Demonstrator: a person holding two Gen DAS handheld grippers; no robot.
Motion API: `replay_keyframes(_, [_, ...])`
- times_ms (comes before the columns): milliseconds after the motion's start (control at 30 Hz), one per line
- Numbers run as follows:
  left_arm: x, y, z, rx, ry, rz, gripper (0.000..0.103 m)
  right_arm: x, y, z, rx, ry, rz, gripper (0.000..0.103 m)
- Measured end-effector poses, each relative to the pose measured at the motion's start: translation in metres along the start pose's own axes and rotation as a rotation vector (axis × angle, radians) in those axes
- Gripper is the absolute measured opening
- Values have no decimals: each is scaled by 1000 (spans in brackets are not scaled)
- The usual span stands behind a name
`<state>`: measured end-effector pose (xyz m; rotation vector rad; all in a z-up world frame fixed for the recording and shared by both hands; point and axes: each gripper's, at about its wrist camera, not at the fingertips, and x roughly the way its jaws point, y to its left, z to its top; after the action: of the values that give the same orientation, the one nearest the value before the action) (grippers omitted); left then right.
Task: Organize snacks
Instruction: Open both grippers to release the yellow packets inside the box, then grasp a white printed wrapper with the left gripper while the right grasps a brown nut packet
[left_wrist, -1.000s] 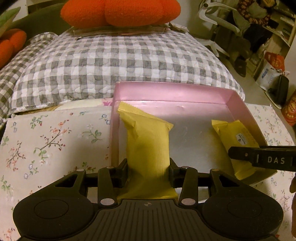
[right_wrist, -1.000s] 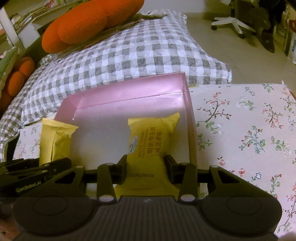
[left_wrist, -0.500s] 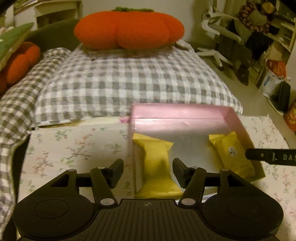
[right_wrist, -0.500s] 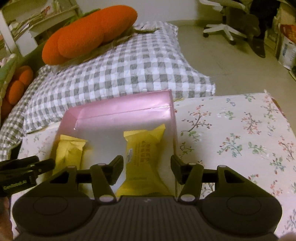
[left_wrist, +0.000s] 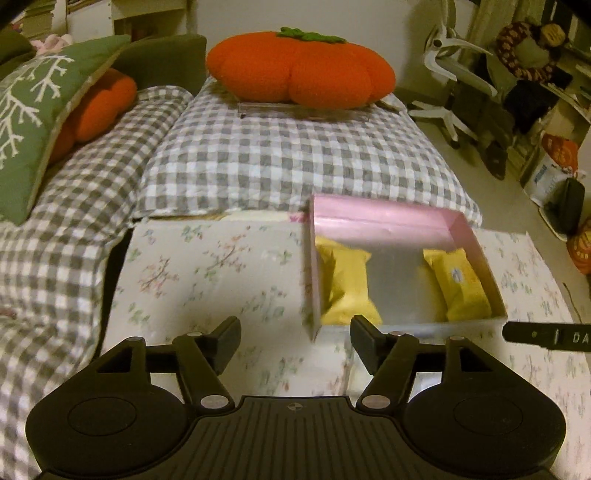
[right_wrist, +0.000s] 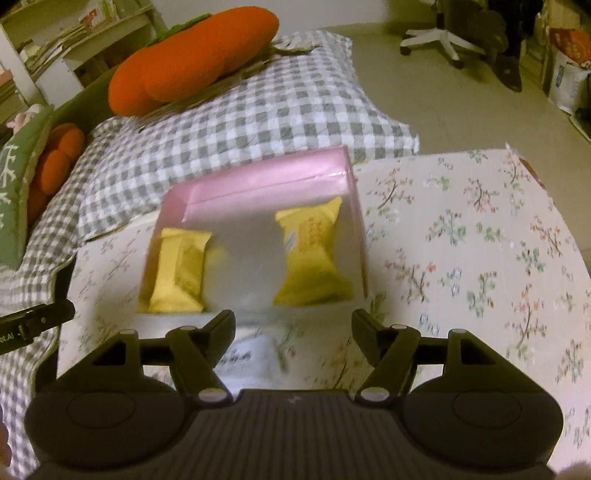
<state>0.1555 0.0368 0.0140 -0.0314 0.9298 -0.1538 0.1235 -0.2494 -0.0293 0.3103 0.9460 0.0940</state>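
Two yellow snack packets lie inside a shallow pink box (left_wrist: 384, 218) that sits on a worktop covered with a floral cloth (left_wrist: 221, 273). One packet (left_wrist: 347, 284) rests along the box's left wall, the other packet (left_wrist: 461, 284) along its right wall, with bare box floor between them. Each is a small pillow-shaped wrapper with crimped, saw-toothed ends; the right one carries printed lettering, too blurred here to read. They look light and soft, probably with a crushable biscuit or cake inside, and the film is likely slick, so a gentle pinch across the puffed middle, or on a flat crimped end, should hold best without squashing. The left gripper (left_wrist: 295, 343) hangs just in front of the box's near left corner, its fingers spread wide and holding nothing. The right gripper (right_wrist: 293, 332) hovers before the near wall of the box, fingers likewise apart and empty. Behind the box lies a grey checked pillow (left_wrist: 295, 158) with an orange pumpkin-shaped cushion (left_wrist: 299, 70) on top.
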Motion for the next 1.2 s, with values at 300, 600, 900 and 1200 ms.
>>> replay_keyframes(300, [-19, 3, -45, -19, 70, -47, 70, -21, 0, -27, 65, 39, 26, 69])
replay_keyframes(600, [-15, -16, -65, 35, 83, -77, 74, -21, -8, -41, 118, 55, 44, 72])
replay_keyframes(900, [-9, -11, -72, 35, 103, -71, 74, -22, -17, -53, 109, 116, 31, 74])
replay_keyframes(1200, [-3, 1, -73, -28, 129, -83, 74, -1, -25, -68, 128, 252, -3, 77])
